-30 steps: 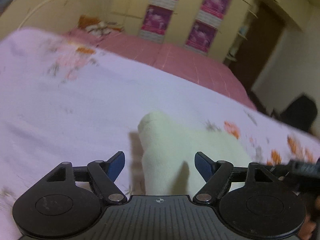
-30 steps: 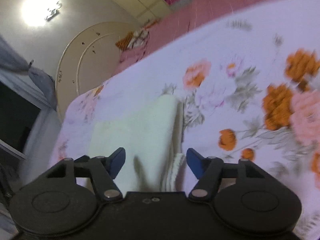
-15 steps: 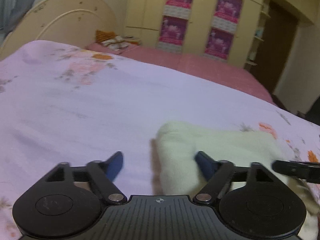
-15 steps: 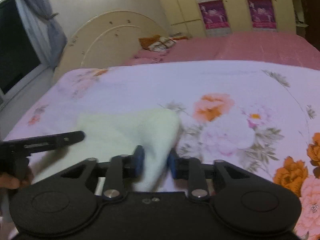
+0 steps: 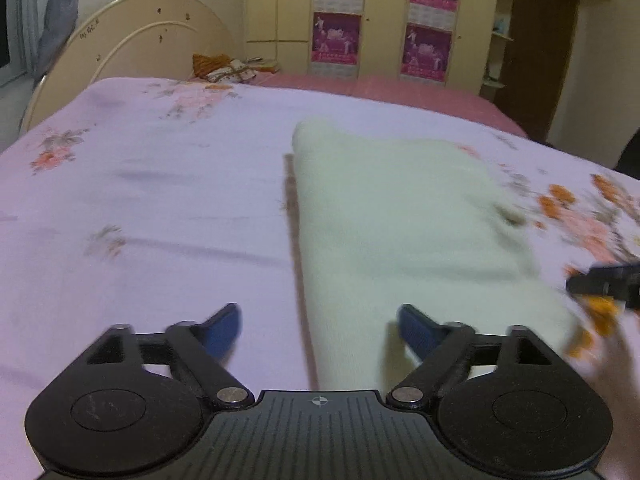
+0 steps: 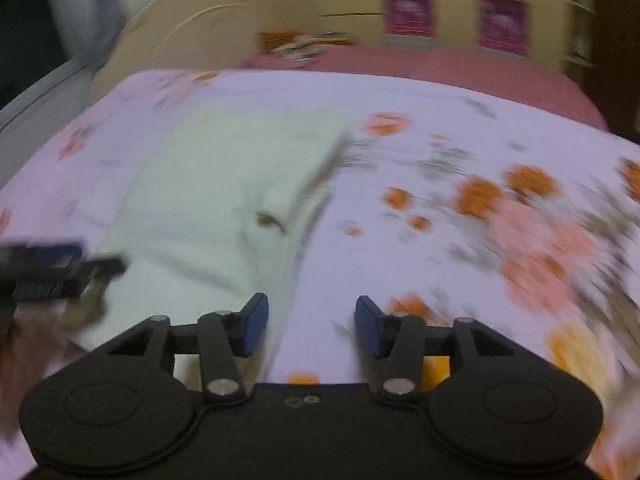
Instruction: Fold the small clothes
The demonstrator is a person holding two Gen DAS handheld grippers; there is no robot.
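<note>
The bed [image 5: 152, 208], under a lilac floral sheet, fills both views. On it, a little right of centre in the left wrist view, lies the pale cream garment [image 5: 400, 216], already doubled into a long flat strip running from near to far. It looks light, soft and limp, likely a knit that will sag and slide on itself, so it is best taken at a corner or along a folded edge, through all layers. A small dark mark near its right edge may be a label; blur hides it. The left hand-held gripper [image 5: 320, 330] has just been opening and stands spread over the near left edge, pinching nothing. The right hand-held gripper [image 6: 311, 326] has also just been opening, and hangs empty beside the right edge.
</note>
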